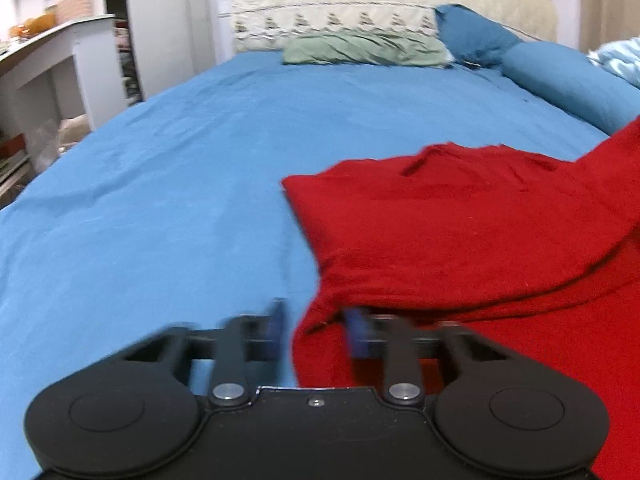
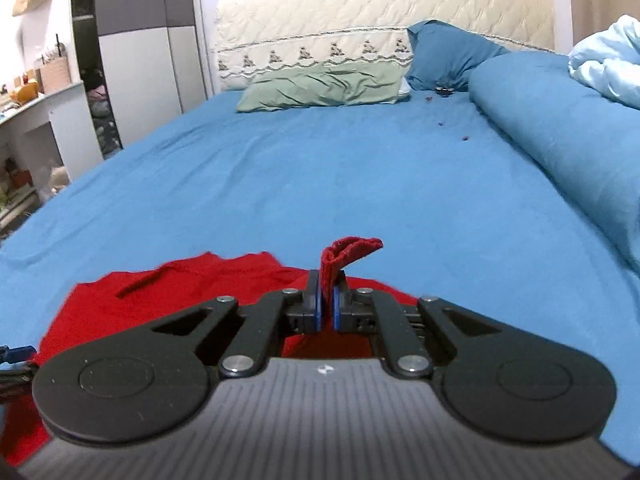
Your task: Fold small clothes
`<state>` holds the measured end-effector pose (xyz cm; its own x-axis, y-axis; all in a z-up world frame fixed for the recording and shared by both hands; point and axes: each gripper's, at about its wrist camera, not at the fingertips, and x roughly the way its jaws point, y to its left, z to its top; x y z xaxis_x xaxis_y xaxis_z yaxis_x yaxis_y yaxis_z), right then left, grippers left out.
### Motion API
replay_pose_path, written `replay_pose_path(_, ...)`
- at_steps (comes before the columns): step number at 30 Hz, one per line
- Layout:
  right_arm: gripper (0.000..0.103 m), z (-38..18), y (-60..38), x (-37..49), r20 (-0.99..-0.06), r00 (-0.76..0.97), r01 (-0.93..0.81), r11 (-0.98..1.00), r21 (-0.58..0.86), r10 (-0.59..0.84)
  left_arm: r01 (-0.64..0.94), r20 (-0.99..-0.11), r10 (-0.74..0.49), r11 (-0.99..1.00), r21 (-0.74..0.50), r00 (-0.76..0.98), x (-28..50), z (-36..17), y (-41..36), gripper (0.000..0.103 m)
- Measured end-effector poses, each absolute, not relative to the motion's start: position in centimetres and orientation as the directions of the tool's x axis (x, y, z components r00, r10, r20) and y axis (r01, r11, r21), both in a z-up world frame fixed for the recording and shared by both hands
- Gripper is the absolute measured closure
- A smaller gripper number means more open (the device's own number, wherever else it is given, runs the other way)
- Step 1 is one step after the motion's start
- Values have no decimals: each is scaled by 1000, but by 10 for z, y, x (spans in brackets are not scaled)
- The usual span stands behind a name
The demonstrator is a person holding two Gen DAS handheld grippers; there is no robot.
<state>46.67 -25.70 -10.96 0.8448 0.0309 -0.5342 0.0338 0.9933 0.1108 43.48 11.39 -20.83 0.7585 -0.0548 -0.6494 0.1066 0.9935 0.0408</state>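
A red garment (image 1: 460, 232) lies spread on the blue bed sheet (image 1: 180, 160), with one flap folded over its right side. My left gripper (image 1: 316, 328) sits at the garment's near left edge. Its fingers are smeared by blur, and the red hem is between the blue pads, so I read it as shut on it. In the right wrist view my right gripper (image 2: 327, 304) is shut on a bunched corner of the red garment (image 2: 180, 288). That corner stands up past the fingertips, lifted off the sheet (image 2: 360, 180).
A green pillow (image 2: 320, 88), a blue pillow (image 2: 444, 56) and a cream quilted headboard (image 2: 380, 12) close the far end. A rolled blue duvet (image 2: 560, 128) runs along the right. A white desk (image 1: 60, 64) and wardrobe stand off the bed's left side.
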Motion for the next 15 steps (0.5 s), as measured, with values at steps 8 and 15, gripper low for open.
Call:
replay_pose_path(8, 83, -175, -280, 447, -618, 786, 117, 986, 121, -18, 63, -649, -5, 996, 67, 760, 414, -208, 122, 98)
replay_pose_path(15, 48, -208, -279, 425, -640, 767, 109, 992, 61, -44, 113, -614, -29, 989, 98, 789, 399, -187, 109, 69)
